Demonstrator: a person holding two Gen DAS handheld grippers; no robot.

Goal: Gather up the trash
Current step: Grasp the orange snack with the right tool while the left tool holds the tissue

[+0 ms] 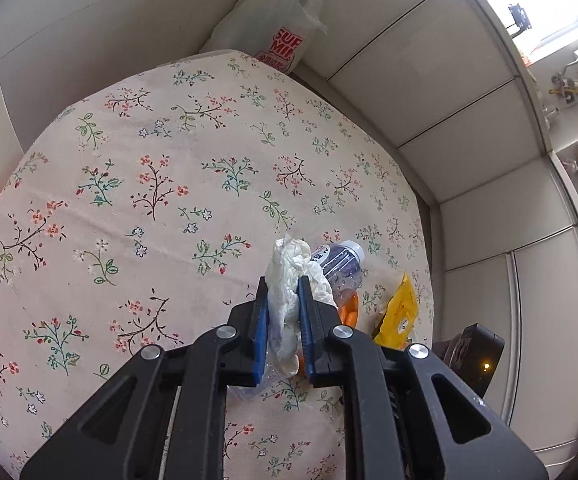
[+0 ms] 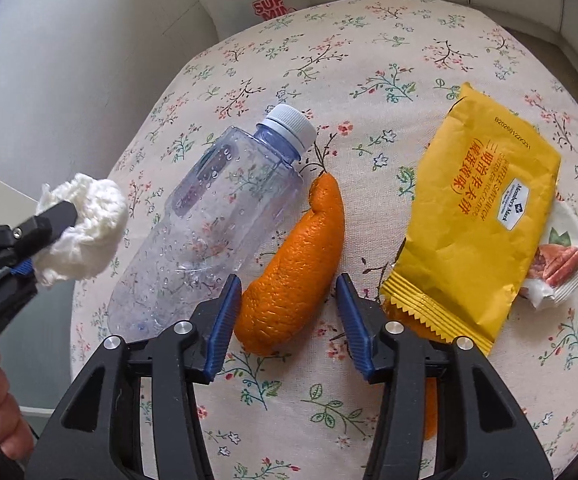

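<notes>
Trash collection: 1 item held, 1 straddled.
Left gripper (image 1: 283,308) clenched on crumpled tissue (image 1: 289,280), clear of the floral tablecloth (image 2: 369,420). Right gripper (image 2: 287,300) released, jaws straddling orange peel (image 2: 293,272) lying between bottle (image 2: 217,216) and yellow wrapper (image 2: 473,216).

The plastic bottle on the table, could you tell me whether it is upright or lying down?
Lying down. The bottle rests on its side on the tablecloth, its capped end pointing away, beside the orange peel.

Between the right claw (image 2: 287,312) pads lies pitted, matt orange peel (image 2: 289,272); left of it a clear glossy plastic bottle (image 2: 209,220), right a creased yellow foil wrapper (image 2: 477,220). Printed cloth (image 2: 369,60) covers the counter.
</notes>
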